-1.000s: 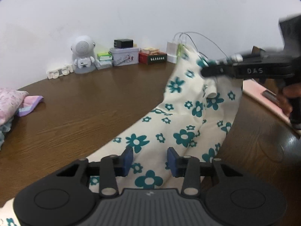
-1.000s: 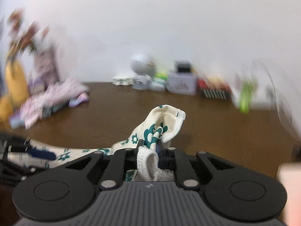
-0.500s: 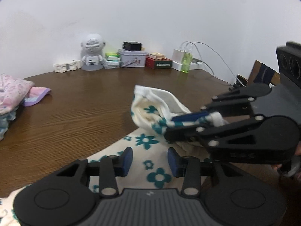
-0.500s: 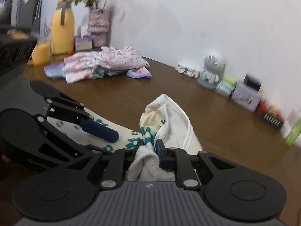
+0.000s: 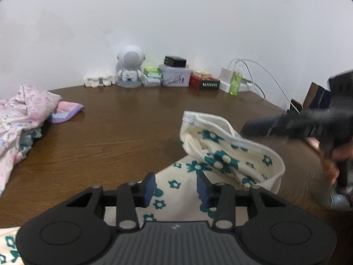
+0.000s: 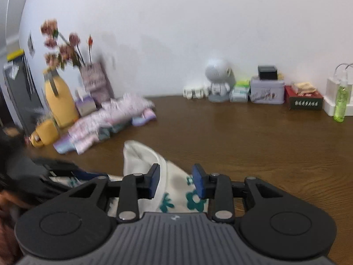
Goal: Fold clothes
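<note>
A cream garment with teal flowers (image 5: 222, 156) lies on the brown table (image 5: 114, 137), its ribbed end folded back over the rest. My left gripper (image 5: 175, 186) hovers just above the cloth, open, with nothing between its pads. In the right wrist view the same garment (image 6: 174, 190) lies under my right gripper (image 6: 175, 182), which is open and a little above the folded end. The right gripper (image 5: 286, 125) also shows blurred at the right of the left wrist view, held by a hand (image 5: 331, 165).
A pile of pink clothes (image 5: 24, 119) lies at the left. Along the wall stand a grey robot figure (image 5: 130, 69), tins and boxes (image 5: 175, 77), a green bottle (image 6: 340, 100) and a charger with cables. A yellow bottle (image 6: 58, 98) and flowers stand far left.
My right gripper has let go of the garment's ribbed end and opened, pulling back to the right. The folded end now rests on the cloth. The left gripper stays open.
</note>
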The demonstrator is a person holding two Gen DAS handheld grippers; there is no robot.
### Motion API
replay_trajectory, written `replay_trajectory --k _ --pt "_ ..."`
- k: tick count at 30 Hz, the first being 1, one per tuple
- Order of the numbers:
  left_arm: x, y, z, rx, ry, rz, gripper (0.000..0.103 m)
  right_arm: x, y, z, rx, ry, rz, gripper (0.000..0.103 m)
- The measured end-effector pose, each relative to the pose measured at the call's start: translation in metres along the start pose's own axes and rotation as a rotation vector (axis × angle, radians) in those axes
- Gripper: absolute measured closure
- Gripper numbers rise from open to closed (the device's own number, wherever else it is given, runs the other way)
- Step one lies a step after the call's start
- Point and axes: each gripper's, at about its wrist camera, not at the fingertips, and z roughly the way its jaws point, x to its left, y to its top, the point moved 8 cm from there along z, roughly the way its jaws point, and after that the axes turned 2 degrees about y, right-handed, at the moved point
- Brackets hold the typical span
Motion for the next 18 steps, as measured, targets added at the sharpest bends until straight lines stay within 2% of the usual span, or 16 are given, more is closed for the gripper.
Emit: replay_trajectory --k 5,8,13,14,15,16,18 --pt "0.011 0.011 -0.020 -0.076 0.031 -0.049 0.063 0.017 -0.015 0.010 0.009 -0.020 -0.106 0.076" --pt "0.008 0.019 -0.024 -0.107 0.006 -0.090 0.063 0.028 -0.024 0.015 0.010 -0.035 -0.173 0.073" --pt "-0.019 0.035 -0.014 -0.128 -0.076 -0.080 0.066 0.047 -0.039 0.022 0.010 -0.059 -0.286 0.073" --pt "-0.023 0.035 -0.006 -0.105 -0.079 -0.063 0.071 0.051 -0.042 0.024 0.010 -0.064 -0.308 0.073" --pt "-0.028 0.036 0.002 -0.082 -0.082 -0.047 0.083 0.055 -0.044 0.025 0.010 -0.069 -0.330 0.069" --pt "-0.033 0.036 0.009 -0.059 -0.085 -0.031 0.088 0.058 -0.044 0.022 0.004 -0.055 -0.334 0.060" --pt "-0.037 0.027 0.022 -0.014 -0.065 0.003 0.090 0.060 -0.039 0.009 -0.017 -0.014 -0.321 0.056"
